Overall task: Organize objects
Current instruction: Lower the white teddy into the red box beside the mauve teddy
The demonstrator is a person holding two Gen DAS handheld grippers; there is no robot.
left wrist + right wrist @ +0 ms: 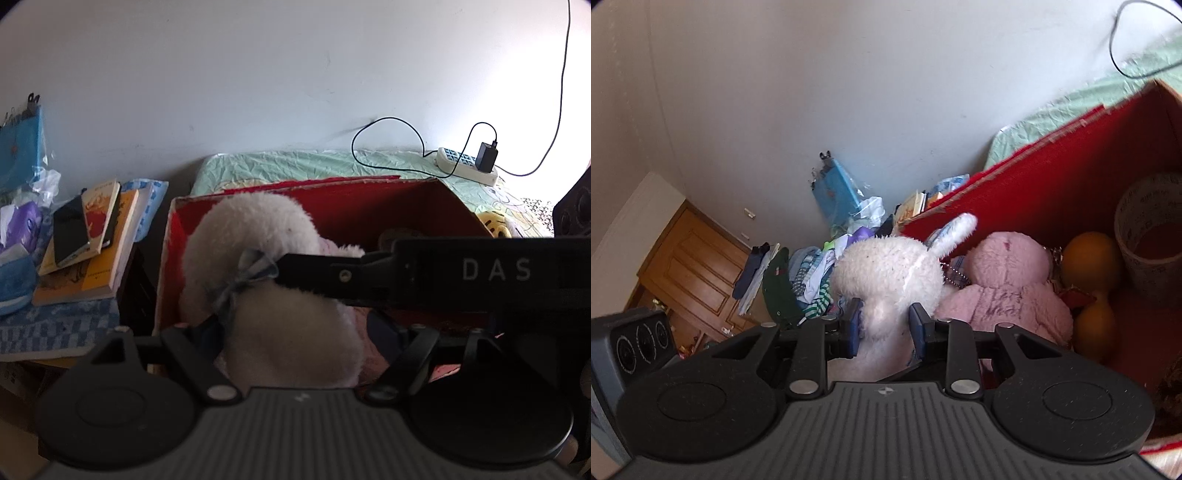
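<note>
The white plush rabbit (886, 280) is clamped by the right gripper (884, 328) and the left gripper (295, 332) inside the red box (1052, 184), crowded by a pink plush (1004, 288), oranges (1087, 258) and a tape roll (1148, 236).

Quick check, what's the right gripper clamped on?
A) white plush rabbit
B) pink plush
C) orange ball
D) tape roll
A: the right gripper has its blue jaws pinching the white plush rabbit over the red box; the pink plush sits free beside it.
</note>
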